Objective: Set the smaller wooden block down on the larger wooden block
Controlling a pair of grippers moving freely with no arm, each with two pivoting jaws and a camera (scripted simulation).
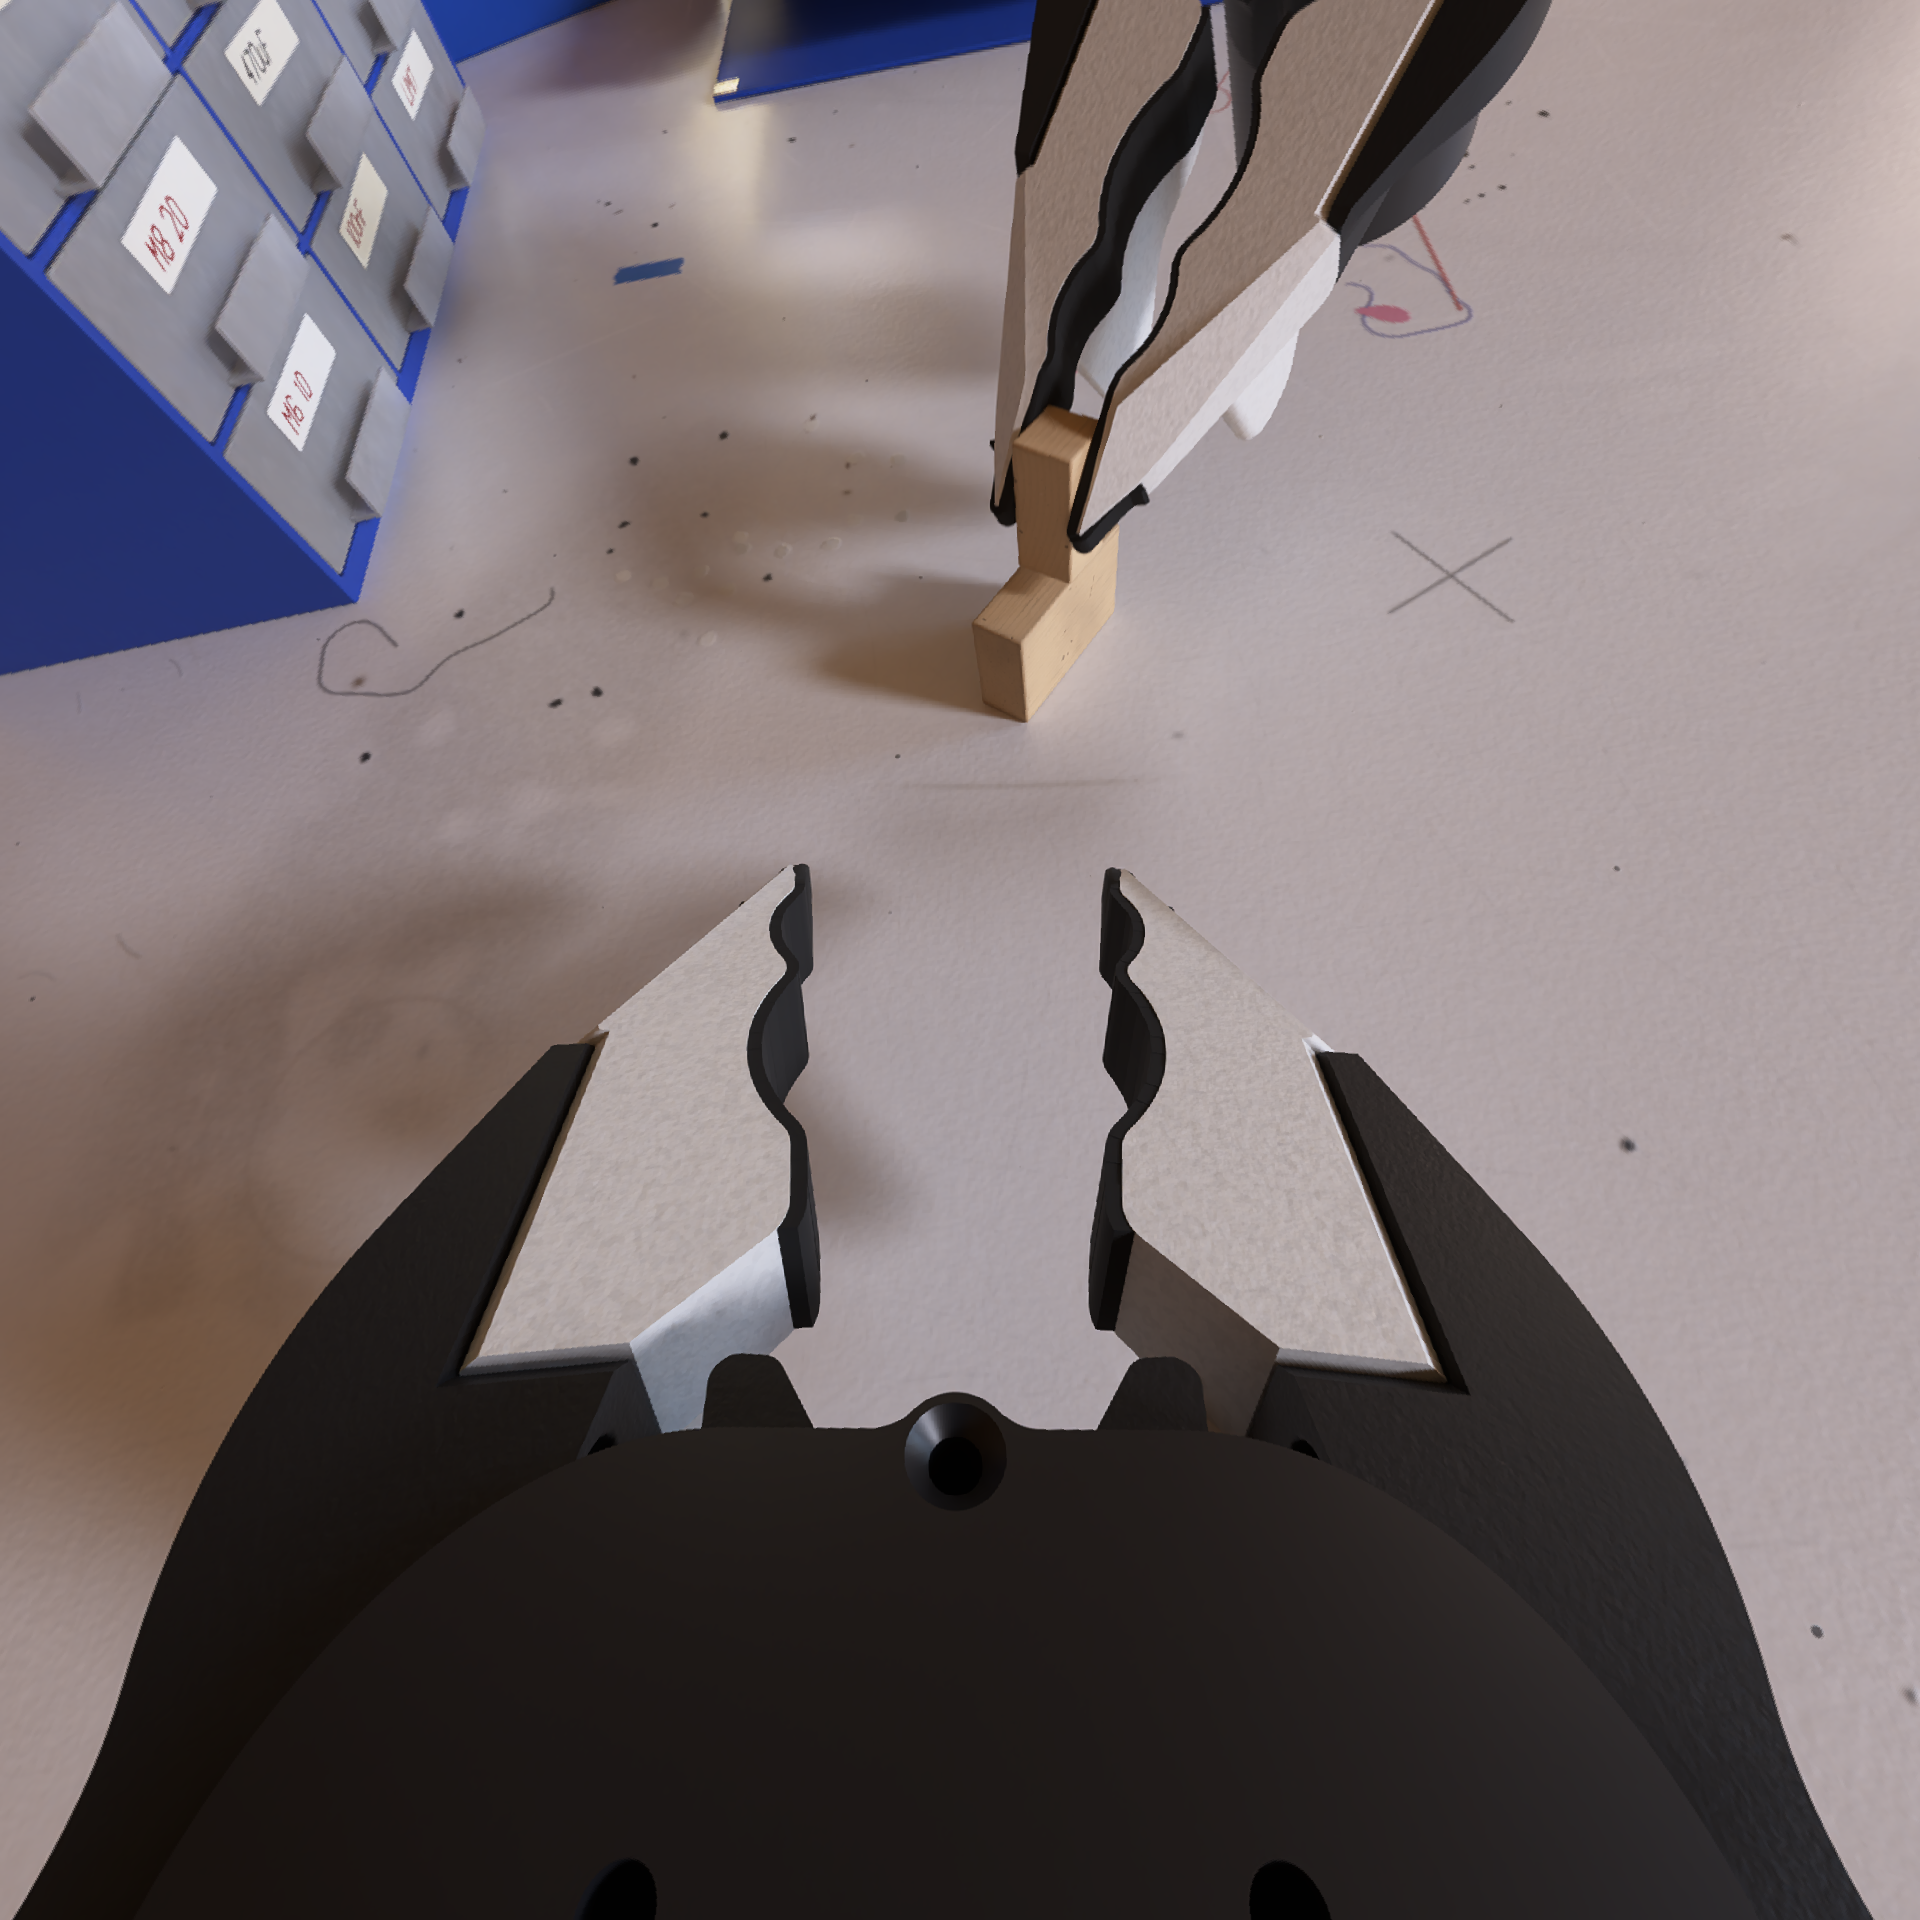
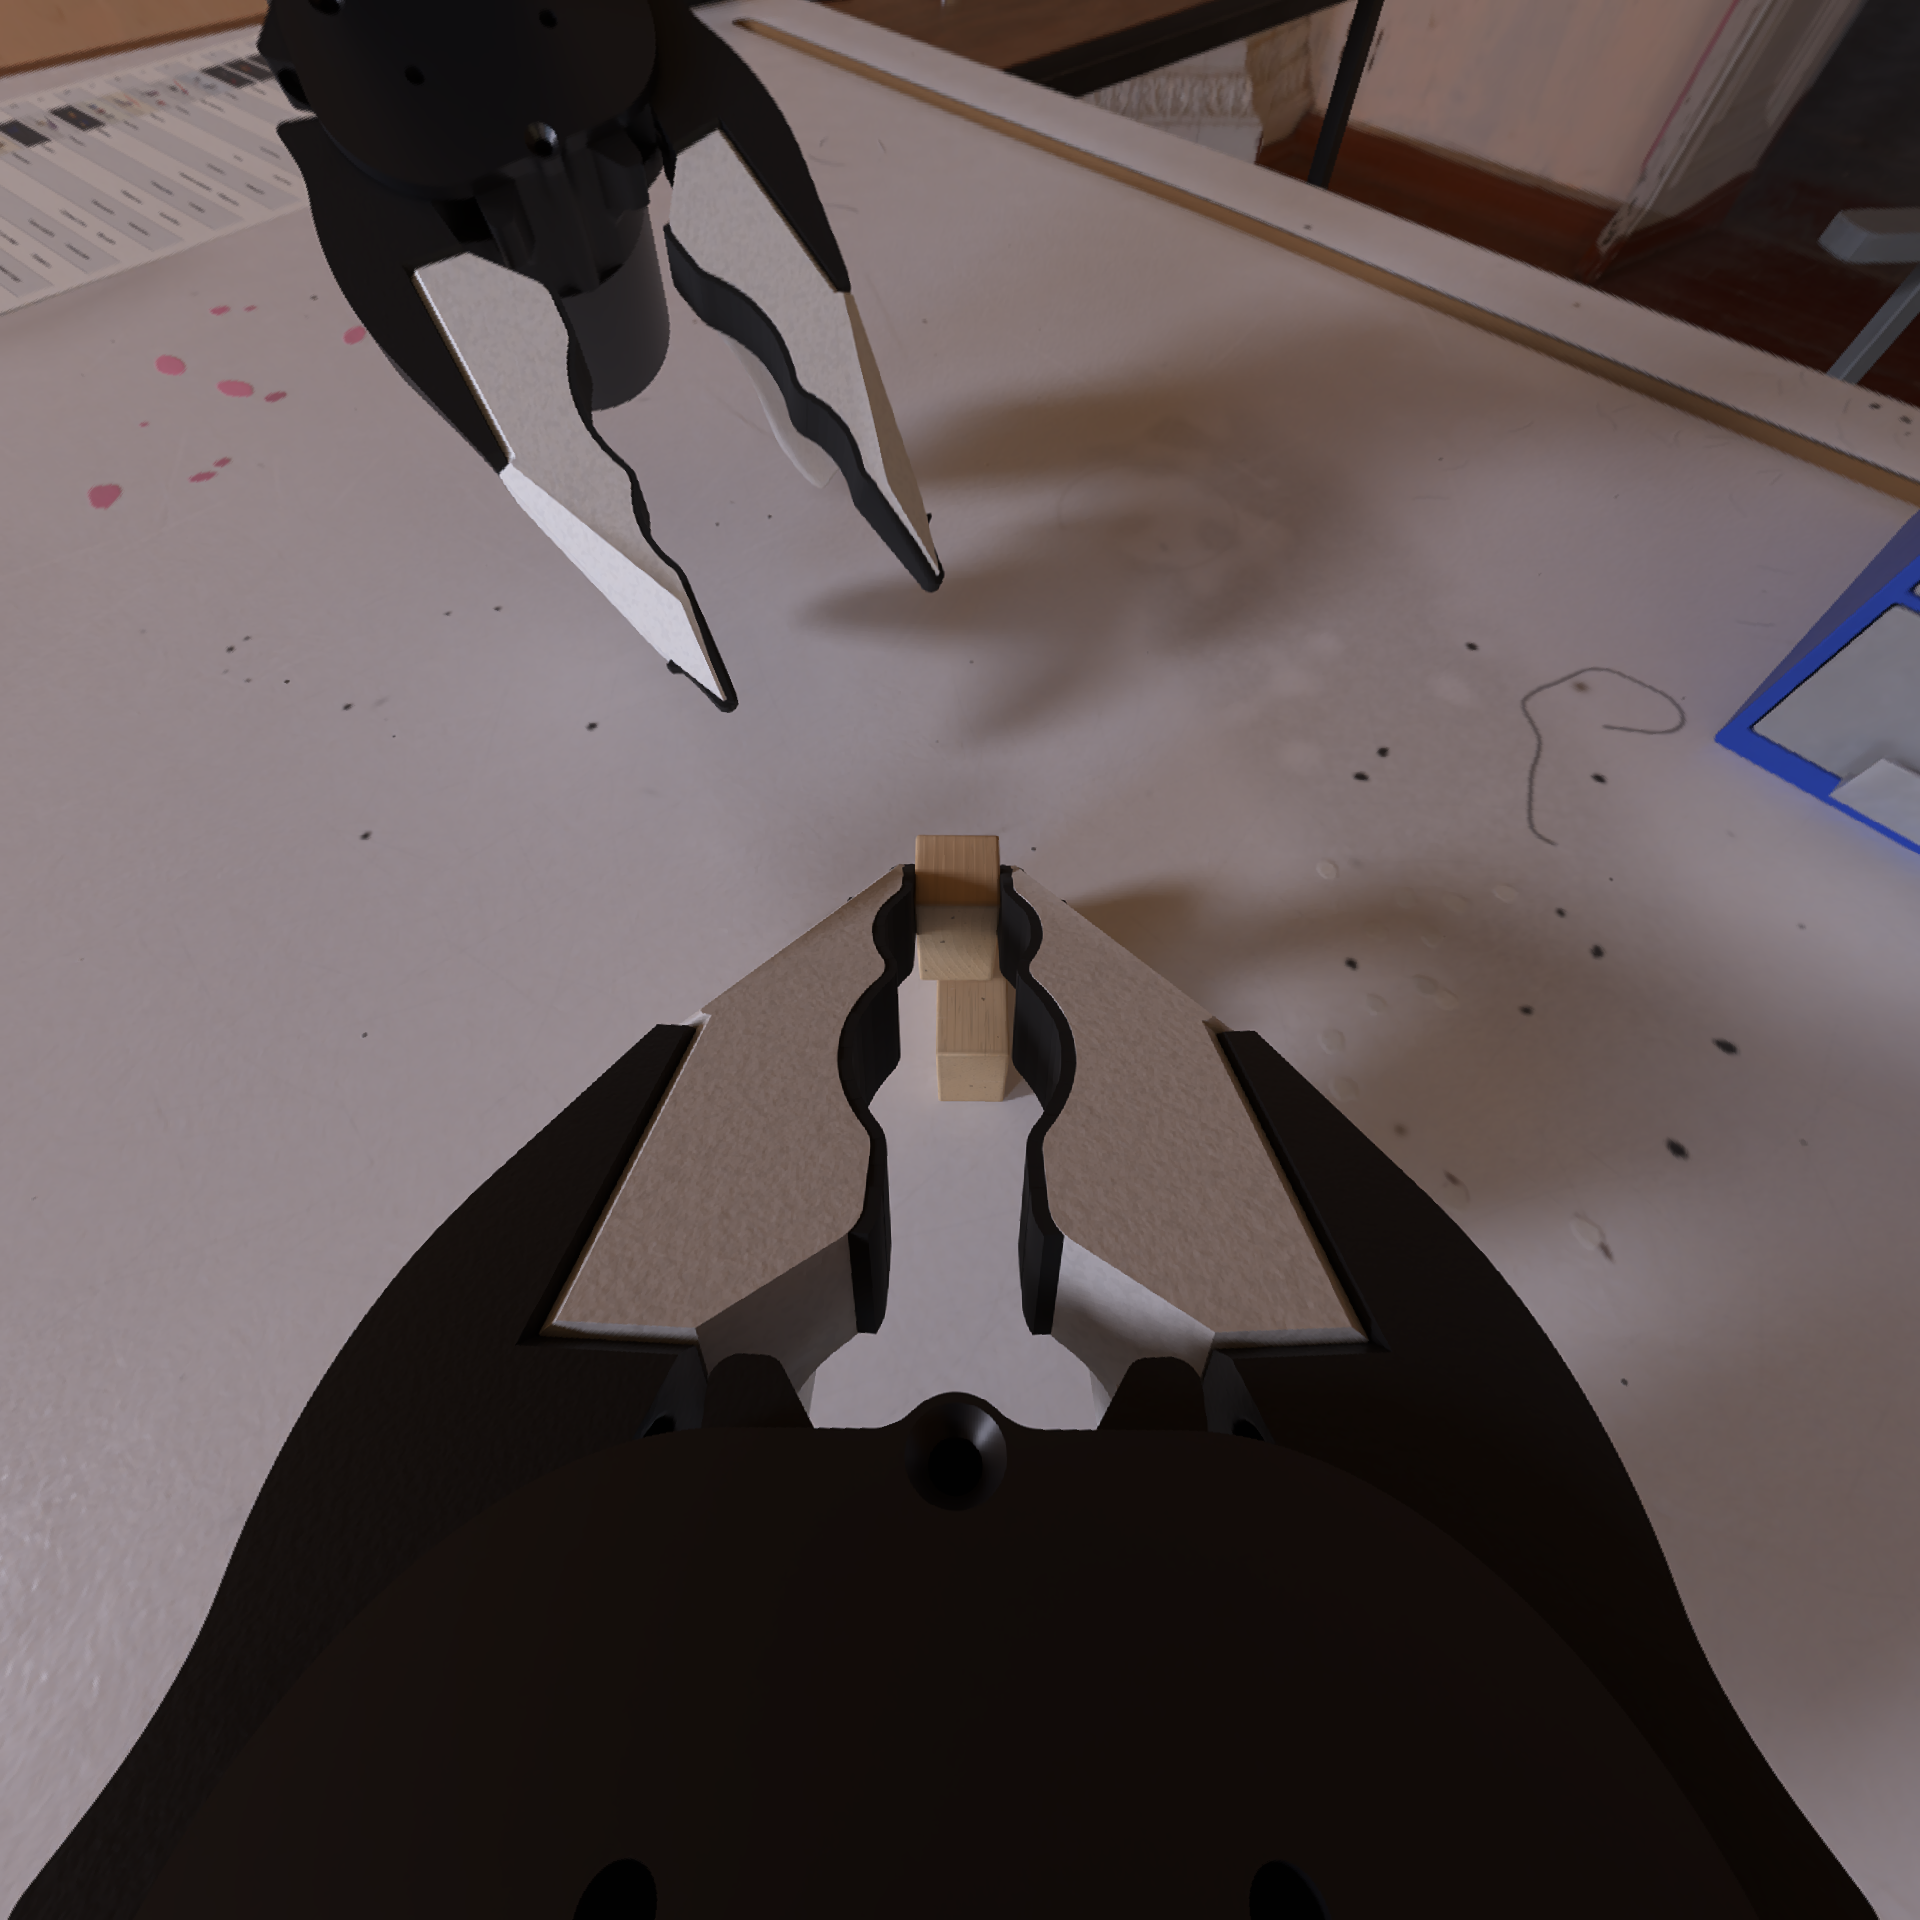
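The smaller wooden block [image 1: 1049, 457] stands upright, held between the fingers of my right gripper [image 1: 1044, 525]. Its lower end meets the top of the larger wooden block [image 1: 1060, 644], which lies on the white table. In the right wrist view my right gripper [image 2: 956, 883] is shut on the smaller block [image 2: 956, 868], with the larger block [image 2: 971, 1049] right beneath it. My left gripper [image 1: 956, 883] is open and empty, hovering above the table a short way in front of the blocks. It also shows in the right wrist view [image 2: 821, 634], beyond the blocks to the left.
A blue cabinet of grey labelled drawers [image 1: 208, 312] stands left of the blocks; its corner shows at the right [image 2: 1849, 727]. A printed sheet [image 2: 104, 177] lies at the far left. The table's far edge [image 2: 1455, 301] runs diagonally. A pencilled cross [image 1: 1449, 577] marks the table.
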